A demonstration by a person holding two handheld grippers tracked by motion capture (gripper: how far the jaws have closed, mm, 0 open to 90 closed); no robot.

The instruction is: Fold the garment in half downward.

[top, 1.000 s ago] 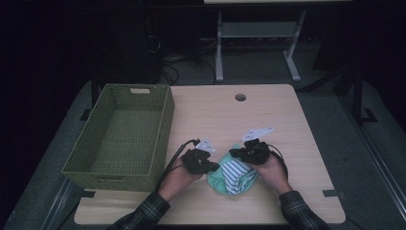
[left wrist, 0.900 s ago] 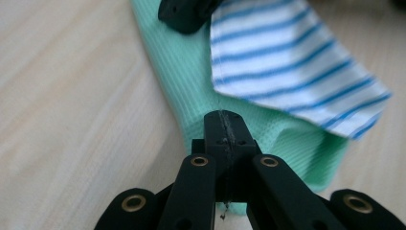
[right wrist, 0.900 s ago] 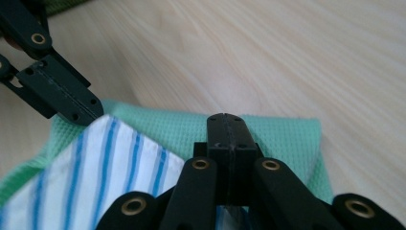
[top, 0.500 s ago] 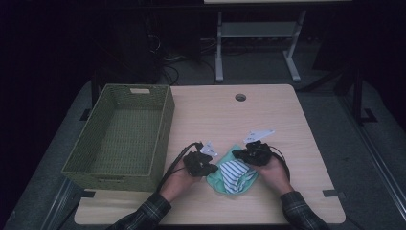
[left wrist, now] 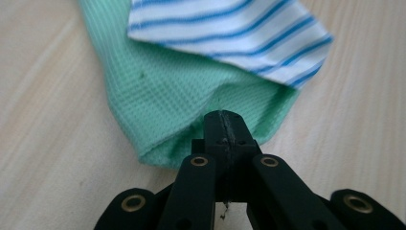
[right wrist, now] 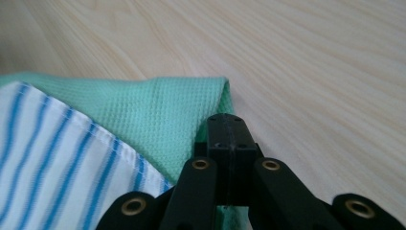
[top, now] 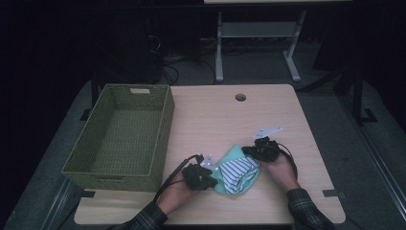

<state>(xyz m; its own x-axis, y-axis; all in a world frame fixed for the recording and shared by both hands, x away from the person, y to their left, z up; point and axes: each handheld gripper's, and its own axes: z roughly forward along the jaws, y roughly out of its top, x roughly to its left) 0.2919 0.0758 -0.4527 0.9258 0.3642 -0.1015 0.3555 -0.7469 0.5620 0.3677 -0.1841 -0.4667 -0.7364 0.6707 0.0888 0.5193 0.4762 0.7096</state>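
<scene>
High view: both grippers, left gripper (top: pixel 207 173) and right gripper (top: pixel 253 151), clamped on green cloth (top: pixel 233 154); striped cloth (top: pixel 238 172) may slide off when lifted.

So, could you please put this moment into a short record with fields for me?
surface: wooden table
cloths: green cloth with a striped cloth lying on it
left gripper: jaws shut on an edge of the green cloth
right gripper: jaws shut on a fold of the green cloth
basket: woven, green, nothing in it, left of the cloths
</scene>
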